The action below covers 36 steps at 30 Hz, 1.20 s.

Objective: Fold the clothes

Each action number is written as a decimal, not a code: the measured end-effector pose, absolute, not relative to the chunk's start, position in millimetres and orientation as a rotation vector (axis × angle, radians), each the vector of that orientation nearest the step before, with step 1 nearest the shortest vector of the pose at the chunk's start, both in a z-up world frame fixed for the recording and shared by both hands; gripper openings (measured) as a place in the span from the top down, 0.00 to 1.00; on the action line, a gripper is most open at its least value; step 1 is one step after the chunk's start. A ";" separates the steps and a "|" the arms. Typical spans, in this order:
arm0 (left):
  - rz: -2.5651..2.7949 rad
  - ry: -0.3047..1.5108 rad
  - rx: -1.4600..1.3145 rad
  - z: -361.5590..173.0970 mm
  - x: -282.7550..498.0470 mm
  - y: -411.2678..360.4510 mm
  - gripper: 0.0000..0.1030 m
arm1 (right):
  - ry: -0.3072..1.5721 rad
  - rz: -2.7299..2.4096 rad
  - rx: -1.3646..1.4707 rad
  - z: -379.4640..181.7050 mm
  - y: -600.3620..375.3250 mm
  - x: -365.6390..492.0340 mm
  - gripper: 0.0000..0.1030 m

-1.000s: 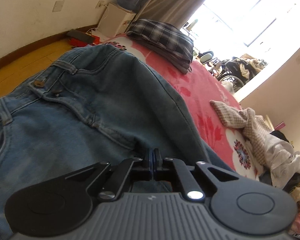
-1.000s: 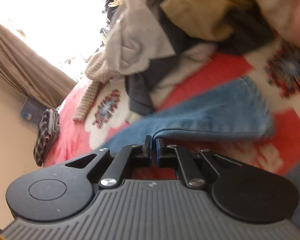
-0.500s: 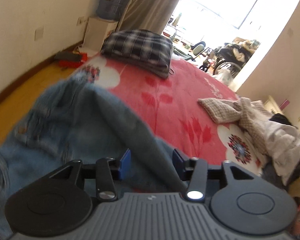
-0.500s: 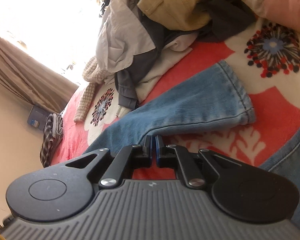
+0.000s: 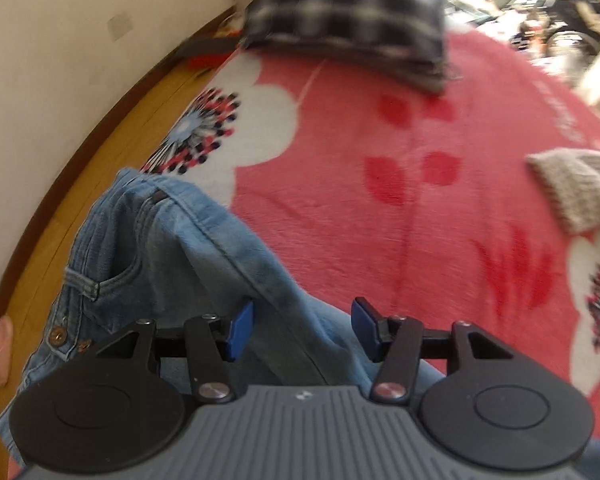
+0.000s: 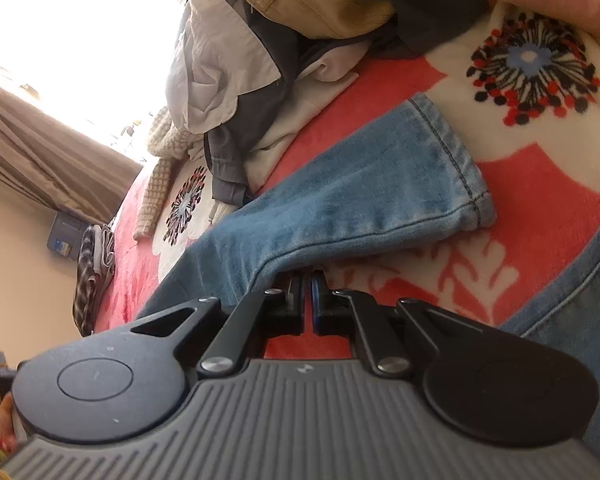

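We see the blue jeans [image 5: 188, 248] lying on the red flower blanket [image 5: 380, 160] (near its edge by the floor). Our left gripper [image 5: 302, 326] has just been opening its jaws, and they stand apart above the jeans, pinching nothing. Our right gripper [image 6: 307, 294] is closed tight beside a jeans leg [image 6: 380, 196]; whether it pinches cloth we cannot tell.

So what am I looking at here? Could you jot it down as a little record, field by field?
surface: red fleece blanket with white flowers
garment in work: blue denim jeans, waistband near the blanket's edge, one leg hem lying flat
left gripper: open, jaws just opened, over the denim, not pinching it
right gripper: shut at the leg's edge; hold unclear
folded: black-and-white plaid cloth
waiting: heap of mixed clothes
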<state>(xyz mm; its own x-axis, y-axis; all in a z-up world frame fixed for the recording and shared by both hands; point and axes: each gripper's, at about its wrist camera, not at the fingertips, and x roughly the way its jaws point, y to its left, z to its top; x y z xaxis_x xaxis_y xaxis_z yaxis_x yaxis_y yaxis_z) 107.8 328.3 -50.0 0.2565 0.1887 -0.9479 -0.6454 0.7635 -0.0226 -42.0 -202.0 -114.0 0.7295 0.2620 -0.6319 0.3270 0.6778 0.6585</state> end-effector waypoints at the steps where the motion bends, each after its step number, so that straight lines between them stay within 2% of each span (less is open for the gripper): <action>1: 0.617 1.205 -0.464 -53.1 111.1 331.9 0.47 | 0.778 -0.041 0.846 -114.1 -201.9 -41.3 0.98; 3: 0.645 1.227 -0.498 -59.3 113.7 339.9 0.50 | 0.780 -0.043 0.846 -115.0 -202.7 -40.0 0.98; 8: 0.673 1.160 -0.642 -66.9 94.5 356.2 0.87 | 0.757 -0.044 0.931 -120.7 -213.0 -40.8 0.98; 11: 0.656 1.103 -0.705 -68.2 74.2 360.5 0.91 | 0.749 -0.040 1.044 -129.2 -224.3 -40.7 0.95; 18: 0.567 0.959 -0.838 -61.0 20.2 366.7 0.93 | 0.714 0.024 1.321 -152.4 -238.8 -47.6 0.91; 20: 0.539 0.923 -0.857 -58.4 6.9 368.2 0.93 | 0.697 0.047 1.405 -159.4 -240.1 -55.2 0.86; 25: 0.474 0.840 -0.904 -56.8 -25.7 369.7 0.94 | 0.633 0.124 1.497 -164.9 -238.1 -76.6 0.59; 28: 0.460 0.799 -0.928 -60.6 -45.1 368.9 0.94 | 0.617 0.186 1.535 -166.7 -231.3 -80.1 0.51; 33: 0.458 0.746 -0.946 -62.0 -72.4 365.2 0.96 | 0.679 0.108 1.402 -161.0 -227.6 -53.3 0.52; 35: 0.474 0.739 -0.926 -59.8 -82.9 362.5 1.00 | 0.685 0.090 1.358 -159.4 -225.0 -41.6 0.64; 36: 0.486 0.738 -0.911 -58.4 -88.6 361.1 1.00 | 0.691 0.082 1.331 -157.9 -223.7 -35.9 0.81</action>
